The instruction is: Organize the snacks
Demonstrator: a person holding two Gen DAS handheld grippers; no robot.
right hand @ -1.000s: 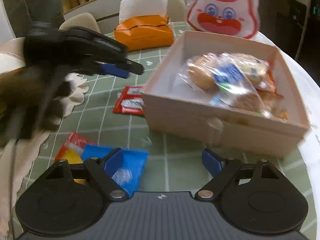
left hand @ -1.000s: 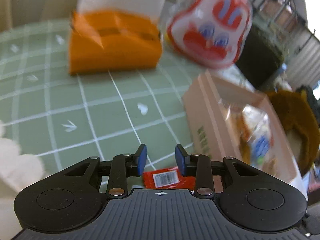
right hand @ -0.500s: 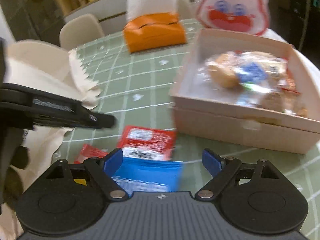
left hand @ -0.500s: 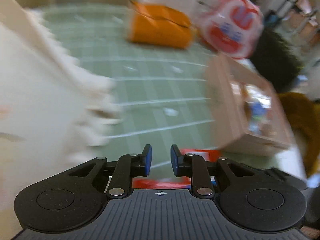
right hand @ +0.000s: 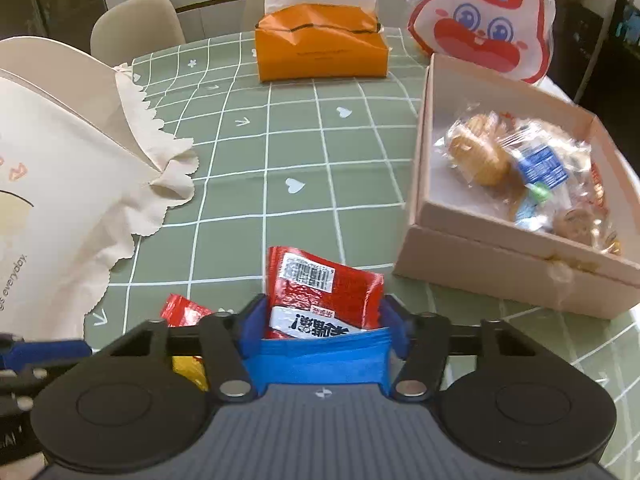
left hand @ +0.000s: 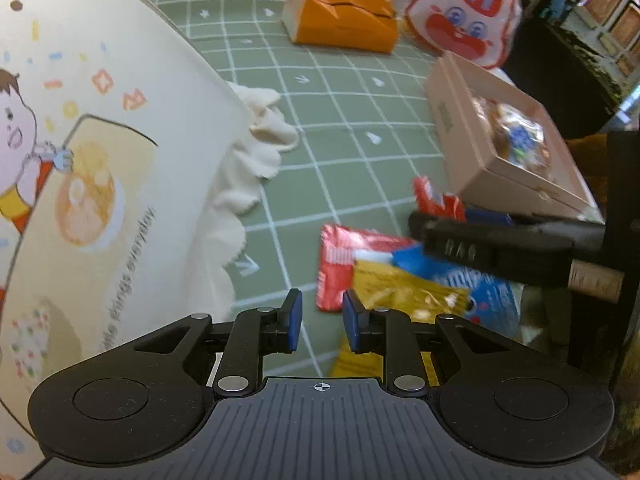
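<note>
My right gripper (right hand: 322,320) is shut on a blue snack packet (right hand: 320,358), fingers pressing its two sides low over the table. A red packet (right hand: 320,292) lies just beyond it; a second red packet (right hand: 182,312) and a yellow one (right hand: 190,368) lie to the left. In the left wrist view my left gripper (left hand: 318,312) is narrowly open and empty above the table, left of the pile: red packet (left hand: 340,260), yellow packet (left hand: 400,288), blue packet (left hand: 472,288), with the right gripper (left hand: 480,240) over them. The pink box (right hand: 424,144) holds wrapped pastries (right hand: 516,164).
A large cream printed bag (left hand: 80,160) with a scalloped edge fills the left. An orange tissue box (right hand: 320,52) and a rabbit-face snack bag (right hand: 484,20) stand at the back of the green checked tablecloth (right hand: 296,148). Chairs stand behind the table.
My right gripper has closed from wide open onto the blue packet. My left gripper has swung left and back, so the cream bag and the snack pile now show.
</note>
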